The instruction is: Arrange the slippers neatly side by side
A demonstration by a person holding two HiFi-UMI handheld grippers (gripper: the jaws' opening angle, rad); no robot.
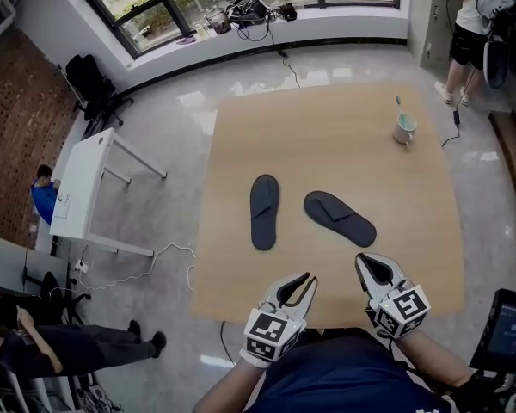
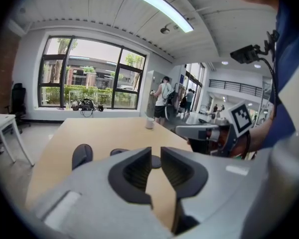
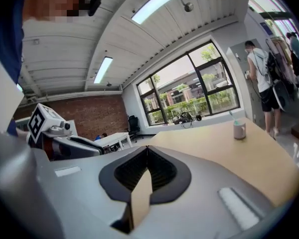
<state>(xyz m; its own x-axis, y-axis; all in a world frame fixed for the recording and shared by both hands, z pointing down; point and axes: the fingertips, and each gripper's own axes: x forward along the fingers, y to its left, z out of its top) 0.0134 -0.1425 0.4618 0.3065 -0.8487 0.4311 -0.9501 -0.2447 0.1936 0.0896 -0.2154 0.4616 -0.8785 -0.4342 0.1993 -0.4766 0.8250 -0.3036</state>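
Observation:
Two dark slippers lie on the wooden table (image 1: 241,127). The left slipper (image 1: 264,211) points straight away from me. The right slipper (image 1: 340,218) lies slanted, its toe end toward the left one, a small gap between them. My left gripper (image 1: 309,280) hovers near the table's front edge, short of the slippers; its jaws stand a narrow gap apart with nothing between them (image 2: 156,159). In the left gripper view the left slipper (image 2: 82,155) shows, and the other slipper (image 2: 120,152) is partly hidden behind the jaws. My right gripper (image 1: 362,261) is shut and empty (image 3: 147,149), just short of the slanted slipper.
A mug (image 1: 404,129) with a stick in it stands at the table's far right. A white side table (image 1: 82,183) and cables lie on the floor to the left. People are at the far right (image 1: 469,24) and lower left. A screen (image 1: 509,325) sits at bottom right.

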